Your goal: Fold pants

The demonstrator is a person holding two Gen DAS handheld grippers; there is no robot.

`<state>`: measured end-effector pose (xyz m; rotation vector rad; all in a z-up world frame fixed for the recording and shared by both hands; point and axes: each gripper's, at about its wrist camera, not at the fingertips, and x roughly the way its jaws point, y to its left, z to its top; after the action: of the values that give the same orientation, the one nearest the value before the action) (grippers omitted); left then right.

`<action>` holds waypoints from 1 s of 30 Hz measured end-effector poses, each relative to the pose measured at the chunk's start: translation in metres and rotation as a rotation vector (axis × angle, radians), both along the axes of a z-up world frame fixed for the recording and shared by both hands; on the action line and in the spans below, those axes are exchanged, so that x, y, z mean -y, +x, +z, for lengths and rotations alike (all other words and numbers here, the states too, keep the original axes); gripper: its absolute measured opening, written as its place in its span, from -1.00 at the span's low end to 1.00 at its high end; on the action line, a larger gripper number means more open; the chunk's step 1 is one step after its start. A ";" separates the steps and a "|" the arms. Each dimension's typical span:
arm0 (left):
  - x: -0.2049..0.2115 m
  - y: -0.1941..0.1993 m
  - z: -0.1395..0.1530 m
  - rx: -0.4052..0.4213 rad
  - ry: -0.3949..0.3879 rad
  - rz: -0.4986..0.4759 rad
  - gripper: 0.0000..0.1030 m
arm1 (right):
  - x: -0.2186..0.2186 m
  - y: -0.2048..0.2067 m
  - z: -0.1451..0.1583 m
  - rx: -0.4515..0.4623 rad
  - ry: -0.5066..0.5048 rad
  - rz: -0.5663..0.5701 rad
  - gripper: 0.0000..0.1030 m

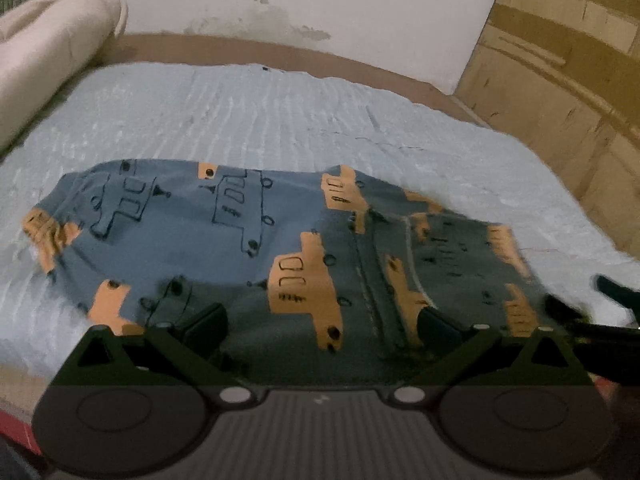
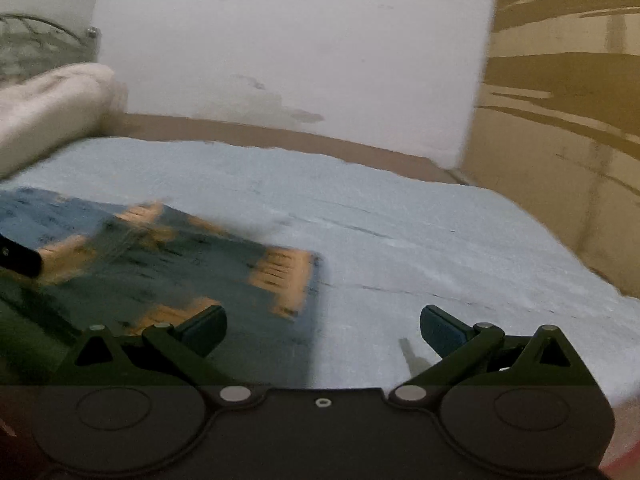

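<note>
Blue pants [image 1: 224,232] printed with orange and outlined trucks lie across a light blue bed cover [image 1: 280,112]. My left gripper [image 1: 320,326] hovers open over their near edge, fingers spread wide with cloth beneath but nothing pinched. In the right wrist view the pants [image 2: 168,264] lie blurred at the left, their right edge folded into a straight side. My right gripper [image 2: 322,330] is open too; its left finger [image 2: 204,328] is over the pants' corner, its right finger [image 2: 444,330] over bare cover. The other gripper's dark tip [image 2: 20,258] shows at the far left.
A rolled cream blanket [image 1: 52,52] lies at the bed's far left. A white stained wall [image 1: 300,8] stands behind, with a brown band along the bed's far edge. Cardboard boxes [image 1: 568,80] line the right side. The light blue cover [image 2: 440,232] stretches right of the pants.
</note>
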<state>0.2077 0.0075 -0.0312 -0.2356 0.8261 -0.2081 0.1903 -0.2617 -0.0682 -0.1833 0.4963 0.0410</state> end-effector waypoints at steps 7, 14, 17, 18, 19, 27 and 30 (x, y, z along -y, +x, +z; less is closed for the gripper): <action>-0.050 -0.019 0.022 0.044 -0.071 0.153 0.99 | -0.060 0.036 0.003 -0.023 0.015 0.173 0.99; -0.110 -0.007 0.013 0.026 -0.021 0.291 0.99 | -0.109 0.071 0.001 -0.045 0.020 0.202 0.99; -0.126 0.006 0.004 0.042 -0.017 0.305 0.99 | -0.121 0.076 -0.007 -0.073 -0.010 0.211 0.99; -0.131 0.010 0.000 0.040 -0.023 0.310 0.99 | -0.123 0.077 -0.010 -0.081 -0.025 0.209 0.99; -0.137 0.015 -0.004 0.034 -0.029 0.318 0.99 | -0.124 0.076 -0.013 -0.084 -0.031 0.205 0.99; -0.162 0.037 -0.026 -0.010 -0.181 0.400 0.99 | -0.117 0.075 -0.022 -0.111 0.020 0.167 0.99; -0.160 0.042 -0.028 -0.009 -0.188 0.399 0.99 | -0.119 0.073 -0.025 -0.104 0.018 0.155 0.99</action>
<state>0.2497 0.1675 -0.0591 -0.5712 0.7521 0.0913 0.2633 -0.1429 -0.0929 -0.2023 0.5849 0.2072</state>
